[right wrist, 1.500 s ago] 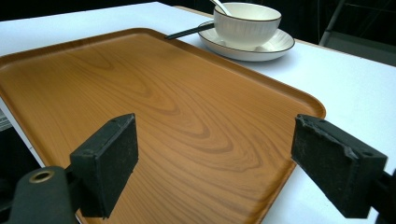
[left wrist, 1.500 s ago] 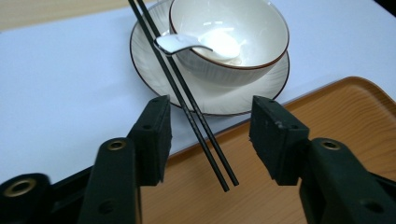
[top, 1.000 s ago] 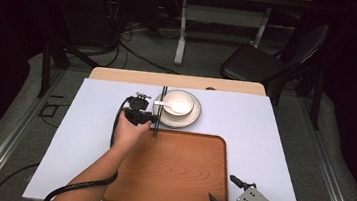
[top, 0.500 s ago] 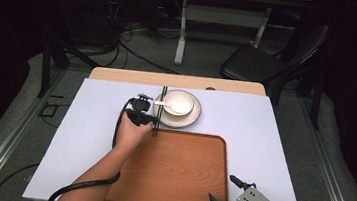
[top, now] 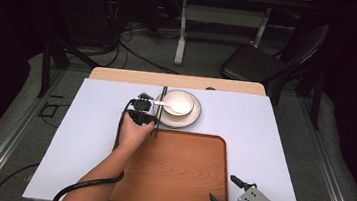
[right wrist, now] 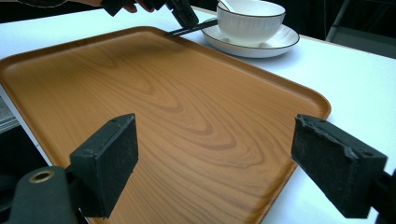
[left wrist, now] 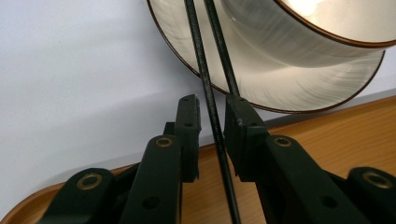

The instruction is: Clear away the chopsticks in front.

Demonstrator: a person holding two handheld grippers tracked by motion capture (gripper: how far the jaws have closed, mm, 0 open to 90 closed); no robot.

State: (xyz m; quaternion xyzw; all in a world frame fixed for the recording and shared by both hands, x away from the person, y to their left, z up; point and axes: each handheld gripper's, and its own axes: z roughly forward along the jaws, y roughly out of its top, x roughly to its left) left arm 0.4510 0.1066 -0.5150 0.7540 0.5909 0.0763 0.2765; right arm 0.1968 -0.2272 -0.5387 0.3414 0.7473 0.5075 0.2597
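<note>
Bright overhead light on the table (top: pixel 87 136), dark surroundings, glare inside the bowl (left wrist: pixel 327 14).

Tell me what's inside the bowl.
A white spoon lies in the bowl, which sits on a plate. Under the spoon, the bowl's bottom is hidden.

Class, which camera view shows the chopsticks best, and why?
The left gripper view: the chopsticks run close-up between the left gripper pads, across the plate rim. The high view shows thin dark lines; the right gripper view shows just their near ends.
</note>
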